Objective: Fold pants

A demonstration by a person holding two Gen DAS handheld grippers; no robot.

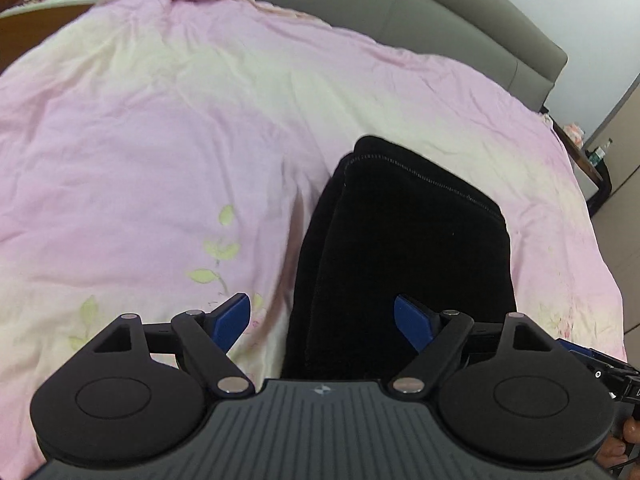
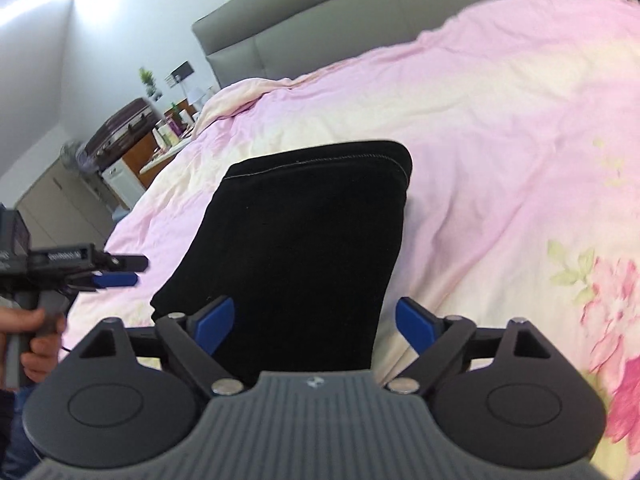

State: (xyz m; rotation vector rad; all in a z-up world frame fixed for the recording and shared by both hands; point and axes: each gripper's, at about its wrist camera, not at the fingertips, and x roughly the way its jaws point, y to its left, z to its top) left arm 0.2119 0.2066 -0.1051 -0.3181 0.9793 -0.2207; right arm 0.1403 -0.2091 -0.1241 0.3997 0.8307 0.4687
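Observation:
The black pants point(image 1: 404, 248) lie folded into a compact stack on the pink floral quilt point(image 1: 160, 140), stitched hem edge at the far side. They also show in the right wrist view point(image 2: 296, 240). My left gripper point(image 1: 322, 322) is open and empty, above the near left edge of the stack. My right gripper point(image 2: 316, 324) is open and empty, above the near right edge of the stack. The left gripper also shows in the right wrist view point(image 2: 116, 274), held in a hand at the far left.
The quilt point(image 2: 500, 128) covers the bed. A grey padded headboard point(image 1: 460, 28) stands behind it. A cluttered bedside table point(image 2: 160, 140) and a dark suitcase point(image 2: 120, 128) stand past the bed's side. The bed edge drops to the floor point(image 1: 624, 240) on the right.

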